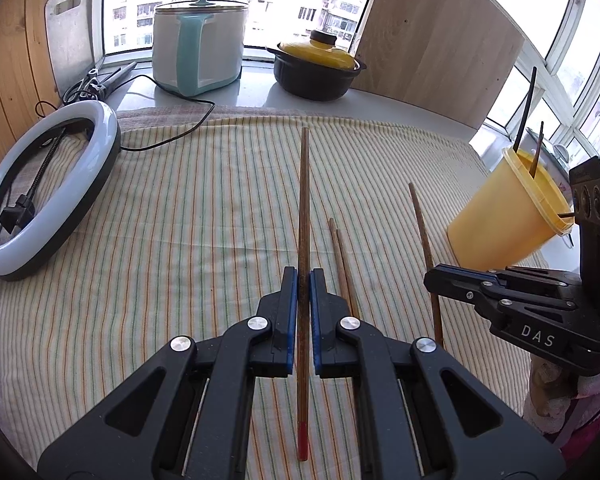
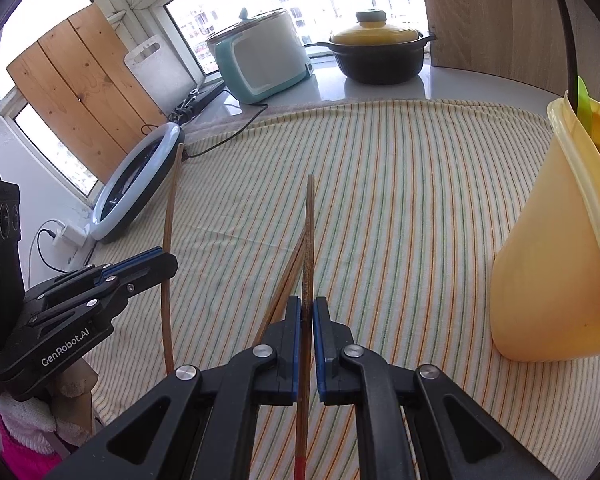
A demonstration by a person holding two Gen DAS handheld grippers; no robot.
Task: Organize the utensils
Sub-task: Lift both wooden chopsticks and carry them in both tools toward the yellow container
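Cataloguing by view, left wrist first: left gripper (image 1: 304,276), clenched on one wooden chopstick (image 1: 303,200), the stick running lengthwise between the pads with its red-tipped end toward the camera and its bare end pointing out over the striped cloth (image 1: 180,208); judged held this way so it can be carried tip-first to the yellow cup (image 1: 504,216). Same view, at right: right gripper (image 1: 434,280), side-on, clamped on a second chopstick (image 1: 422,220) that stands steeply across its jaws. Two loose chopsticks (image 1: 342,256) lie together on the cloth between the two grippers, not yet collected. The cup stands at the far right of the tabletop and already holds several sticks upright, so it reads as the destination. Right wrist view: right gripper (image 2: 307,312), closed tight on its chopstick (image 2: 309,232), red end toward the lens. Left gripper (image 2: 168,264) appears at left, shut on its own stick (image 2: 171,200). The loose pair (image 2: 288,280) lies on the cloth just left of the right gripper's fingers. Yellow cup (image 2: 548,272) sits close at the right edge, mouth tilted by the lens, near enough for a drop-in.
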